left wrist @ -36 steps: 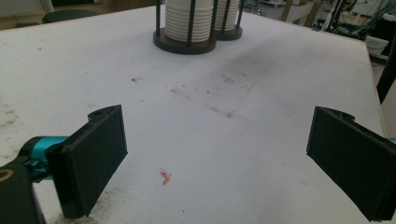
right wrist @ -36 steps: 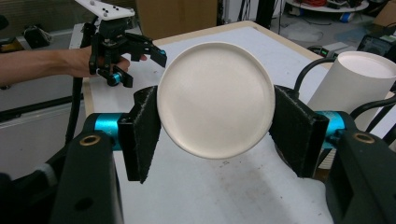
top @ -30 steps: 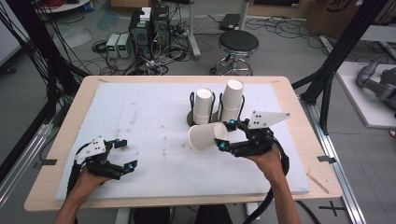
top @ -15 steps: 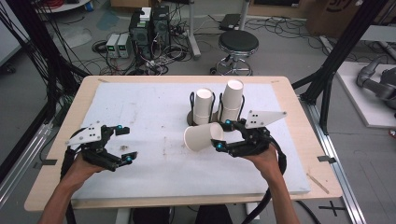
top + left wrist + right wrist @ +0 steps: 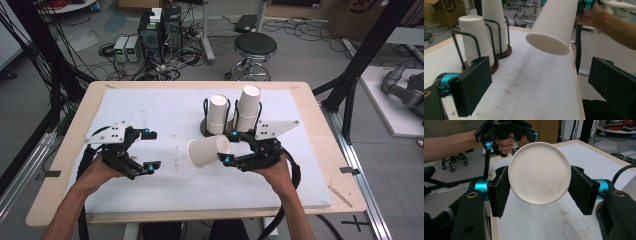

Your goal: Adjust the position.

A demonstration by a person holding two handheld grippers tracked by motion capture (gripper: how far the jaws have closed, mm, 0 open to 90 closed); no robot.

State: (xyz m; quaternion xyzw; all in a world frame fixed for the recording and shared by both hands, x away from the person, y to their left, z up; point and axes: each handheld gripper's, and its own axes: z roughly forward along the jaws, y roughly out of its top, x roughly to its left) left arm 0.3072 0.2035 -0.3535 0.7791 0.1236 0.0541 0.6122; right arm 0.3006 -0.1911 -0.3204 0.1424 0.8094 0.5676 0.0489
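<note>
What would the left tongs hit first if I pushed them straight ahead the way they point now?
Probably the paper cup held by the right tongs: it hangs ahead of the open left tongs, slightly above their line, so they might pass just under it. Depth is hard to judge.

1. My left gripper (image 5: pixel 146 150) is black, with teal collars behind flat black jaws.
2. My right gripper (image 5: pixel 230 147) matches it; brass-ringed screw holes show on its body.
3. Each carries a grey three-cornered plate and trails a black cable.
4. My forearms are bare, no sleeves.
</note>
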